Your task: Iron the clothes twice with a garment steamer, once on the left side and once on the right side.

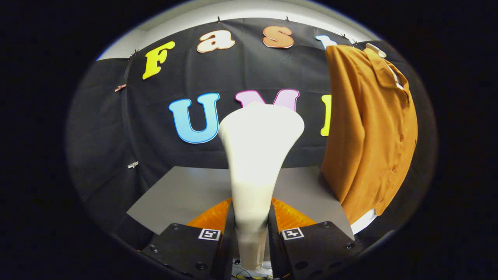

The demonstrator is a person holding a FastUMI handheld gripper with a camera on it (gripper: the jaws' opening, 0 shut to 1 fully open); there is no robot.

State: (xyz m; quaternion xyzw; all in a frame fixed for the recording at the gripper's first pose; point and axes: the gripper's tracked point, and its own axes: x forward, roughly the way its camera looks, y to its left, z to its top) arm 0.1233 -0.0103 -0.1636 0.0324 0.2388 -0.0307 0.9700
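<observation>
- Steamer (256, 155) stands upright between the two fingers of the gripper (252, 237), which is closed on its narrow handle; both fingers press against the sides of the handle, one on each.
- Its body is white and smooth, slim where it is held and flaring to a broad head at the top. The head looks like hard plastic, so it should be stiff and should not give under the squeeze.
- Smooth plastic on a tapering handle could slip or twist in the hold, so the grip looks best kept low on the slim part, where the fingers already sit, with the wide head free above them.
- With the head well above the hold, the steamer probably feels top-heavy and may want to tip when swung sideways; that is a guess from its shape, as its weight cannot be seen.
- Shirt (369, 128), orange-brown with a collar and a row of buttons, hangs on a white hanger (375, 48) against the black cloth wall (116, 128), beyond the fingers and off to the right of the steamer, apart from it.
- Cloth of the shirt looks light and soft, hanging in loose folds, so it is likely to swing or bunch if the head pushes hard; the buttons could catch the head.
- Grey board (183, 194) lies flat beneath the steamer, with the shirt's lower edge hanging near its right side.
</observation>
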